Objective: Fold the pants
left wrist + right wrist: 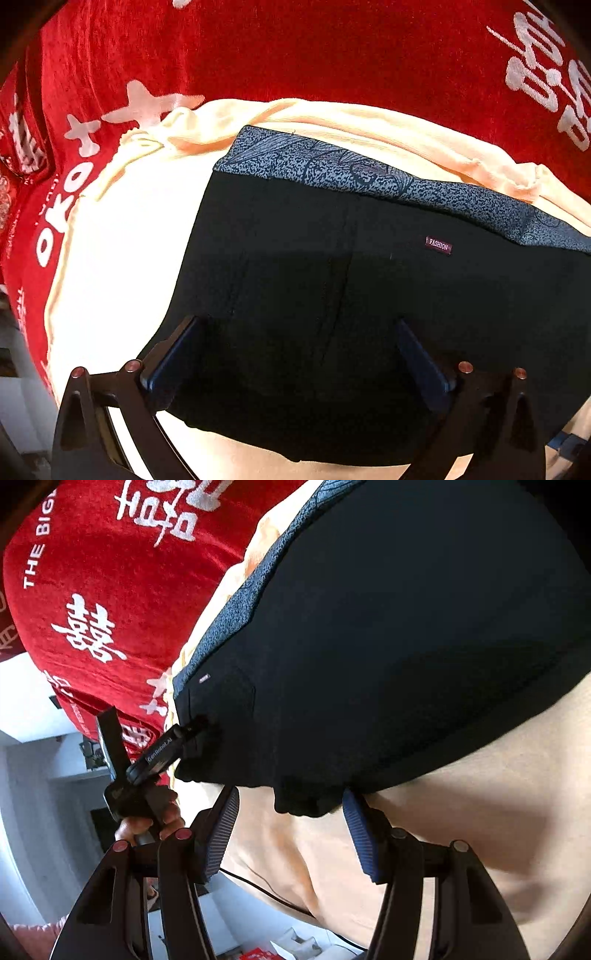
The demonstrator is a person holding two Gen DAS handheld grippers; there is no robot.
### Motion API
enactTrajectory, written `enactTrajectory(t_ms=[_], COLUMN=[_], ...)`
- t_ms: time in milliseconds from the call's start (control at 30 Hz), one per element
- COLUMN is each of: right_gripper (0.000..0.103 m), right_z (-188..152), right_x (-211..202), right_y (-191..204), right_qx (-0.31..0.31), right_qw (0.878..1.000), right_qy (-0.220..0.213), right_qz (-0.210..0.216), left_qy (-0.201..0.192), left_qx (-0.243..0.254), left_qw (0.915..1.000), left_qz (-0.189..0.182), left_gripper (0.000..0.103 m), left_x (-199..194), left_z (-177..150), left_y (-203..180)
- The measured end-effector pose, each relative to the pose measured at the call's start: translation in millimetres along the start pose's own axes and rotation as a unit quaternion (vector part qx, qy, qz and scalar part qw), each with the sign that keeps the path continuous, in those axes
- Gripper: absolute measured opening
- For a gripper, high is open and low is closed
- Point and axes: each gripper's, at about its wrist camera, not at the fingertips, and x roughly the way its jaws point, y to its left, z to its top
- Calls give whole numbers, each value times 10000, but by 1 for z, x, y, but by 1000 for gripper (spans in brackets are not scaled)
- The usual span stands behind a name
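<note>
The black pants are seen laid on the cream sheet, filling the centre of the left wrist view, waistband uppermost. The left gripper is spread wide above the cloth, nothing clamped. The right gripper is held apart beside the hem at lower centre, which should be pinched squarely, both layers together.

Both tools are dark, near-black frames with triangular cut-outs and round copper-coloured screw heads. The right gripper carries blue ribbed pads. The left gripper has smooth dark-blue pads; its body bears white "GenRobot.AI" lettering. Bare fingers wrap its handle.
</note>
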Motion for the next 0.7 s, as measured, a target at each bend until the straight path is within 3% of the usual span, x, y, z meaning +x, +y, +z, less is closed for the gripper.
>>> enactTrajectory(t_ms=[300,367,400,433,567,700], right_gripper=[60,48,23,8,7,8], right_z=[8,15,18,20,5,-6], right_x=[16,24,29,31,10,26], right_y=[7,3,0,-2,25,2], right_qx=[213,440,604,717,-29,281], right_qw=[9995,9990,9982,9973,9991,9972], right_qy=[-114,-65,-2,35,-238,-118], right_qz=[182,74,-49,-184,-343,-688], left_qy=[-94,-94,-96,-97,-63,-233], left_qx=[89,92,97,103,271,513], left_qw=[9999,9999,9999,9999,9996,9984], left_qz=[-51,-62,-67,-64,51,58], left_gripper=[103,103,103,103,103,103], left_x=[1,1,1,1,-8,-4], left_z=[-3,-2,-2,-2,-5,-15], left_y=[2,2,3,4,3,5])
